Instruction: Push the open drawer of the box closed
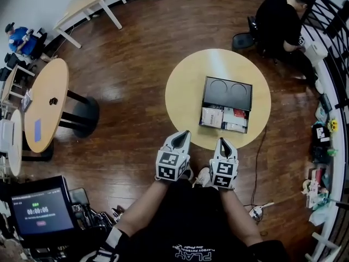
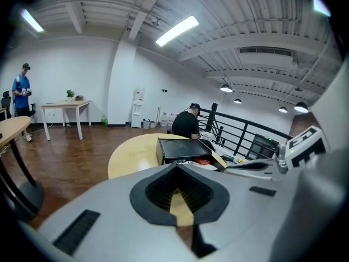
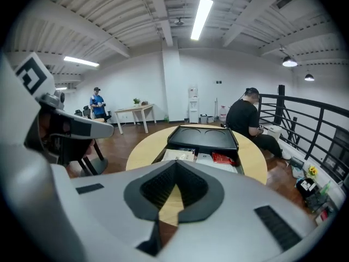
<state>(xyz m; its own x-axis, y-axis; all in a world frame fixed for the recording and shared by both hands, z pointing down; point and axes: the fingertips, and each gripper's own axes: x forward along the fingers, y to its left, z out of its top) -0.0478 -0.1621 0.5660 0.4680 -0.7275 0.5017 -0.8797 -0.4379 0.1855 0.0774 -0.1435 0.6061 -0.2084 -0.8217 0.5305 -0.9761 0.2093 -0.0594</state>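
The box sits right of centre on the round table, with its black top toward the far edge. Its drawer is pulled out toward the near edge and shows papers and a red packet inside. The drawer front faces the person holding the grippers.

The left gripper and right gripper hang side by side at the table's near edge, short of the drawer and touching nothing. Each has its jaws drawn together at the tips, with nothing between them.

The push has not begun, so this looks like the approach. The right gripper seems better lined up with the drawer front. The next move calls for setting a closed tip squarely against that front and pressing straight toward the far edge. Pressed off-centre, the drawer may jam, or the whole box may slide. The left gripper could brace the box.
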